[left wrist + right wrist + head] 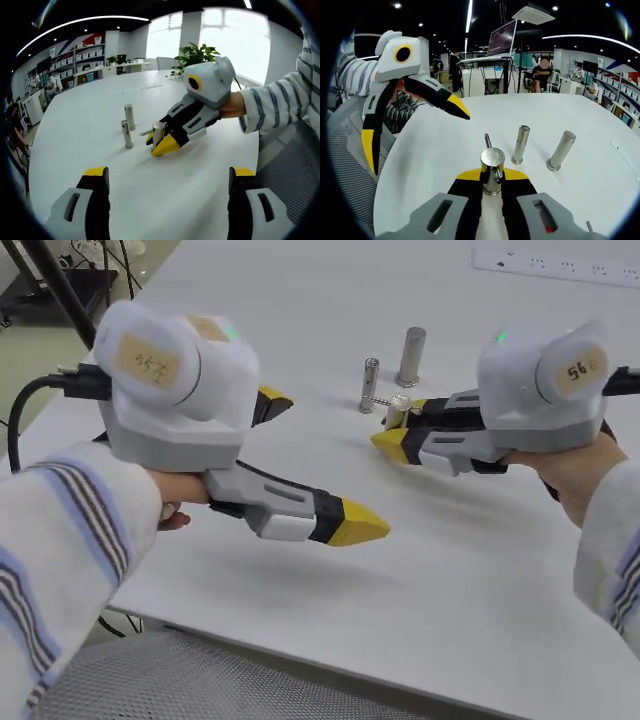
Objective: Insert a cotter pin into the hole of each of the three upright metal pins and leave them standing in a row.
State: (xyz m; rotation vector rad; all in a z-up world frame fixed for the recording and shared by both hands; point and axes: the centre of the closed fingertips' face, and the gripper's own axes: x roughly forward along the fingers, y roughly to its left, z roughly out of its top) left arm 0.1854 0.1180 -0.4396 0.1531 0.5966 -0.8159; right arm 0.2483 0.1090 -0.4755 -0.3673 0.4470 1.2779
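right tool (493, 177) pinches the short silver metal pin (492, 157), thin wire cotter (487, 141) seemingly through; stand it gently, left tool (167, 174) spread.

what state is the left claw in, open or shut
Open. In the left gripper view, the left claw shows its yellow-tipped jaws far apart, with bare table between them and nothing gripped.

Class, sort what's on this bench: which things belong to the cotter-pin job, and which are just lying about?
Job: metal pin in the right claw, cotter pin through it, thinner standing pin, thicker standing pin, open left claw.
Lying about: power strip, potted plant.
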